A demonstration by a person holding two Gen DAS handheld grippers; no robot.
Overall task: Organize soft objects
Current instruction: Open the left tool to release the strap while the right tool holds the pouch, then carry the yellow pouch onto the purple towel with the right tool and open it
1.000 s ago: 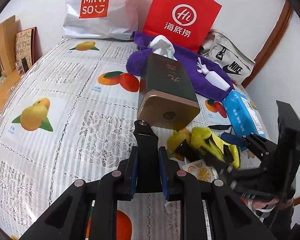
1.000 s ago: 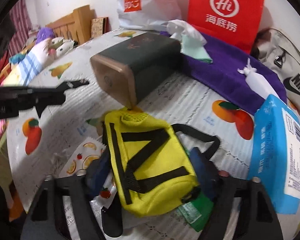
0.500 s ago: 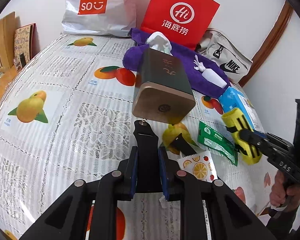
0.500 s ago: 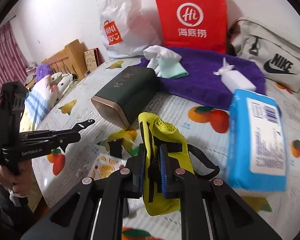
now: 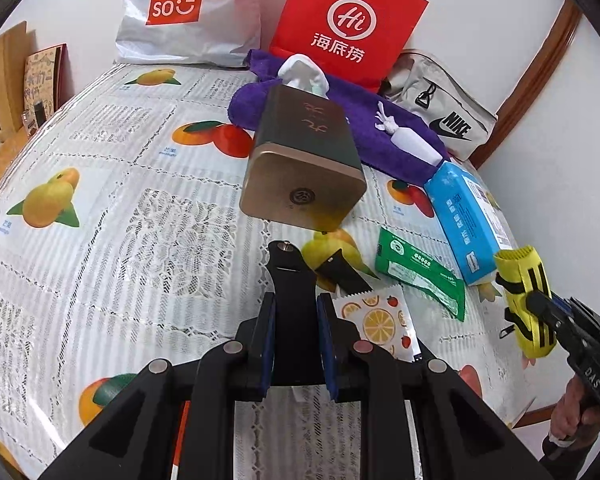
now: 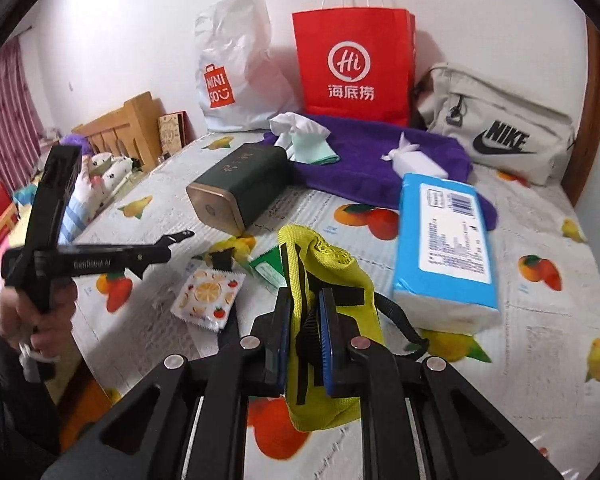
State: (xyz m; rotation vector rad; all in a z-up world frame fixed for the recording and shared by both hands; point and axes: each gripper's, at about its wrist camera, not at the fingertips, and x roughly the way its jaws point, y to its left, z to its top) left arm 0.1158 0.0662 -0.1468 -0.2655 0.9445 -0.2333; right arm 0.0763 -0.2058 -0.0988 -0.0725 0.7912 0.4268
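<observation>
White plastic makes the far-left container: a Miniso bag [image 5: 180, 20] stands against the wall, far ahead and to the left of the left claw [image 5: 296, 312]. Its mouth is crumpled and its contents do not show. Just right of it stands a red paper bag [image 5: 348, 24], also far ahead, and nothing shows of its inside.

The left claw is clamped on a flat black piece [image 5: 290, 272] that sticks out forward past the pads. Straight ahead of it a dark green tin [image 5: 304, 152] lies on its side on the fruit-print tablecloth [image 5: 140, 220], gold end toward the claw. White cloth [image 5: 302, 74] bunches at the tin's far end; I cannot tell whether it comes out of the tin.

Behind the tin lies a purple towel [image 5: 364, 128] with a small white packet [image 5: 412, 144] on it. Further right a grey Nike pouch [image 5: 440, 116] leans at the wall, its contents hidden.

Ahead and right of the left claw lie a fruit-print sachet [image 5: 376, 320], a green sachet [image 5: 416, 272] and a blue tissue pack [image 5: 468, 216].

At far right, the right claw [image 6: 305, 320] grips the yellow mesh pouch [image 6: 328, 264], pinched between its blue pads, with black straps trailing.
</observation>
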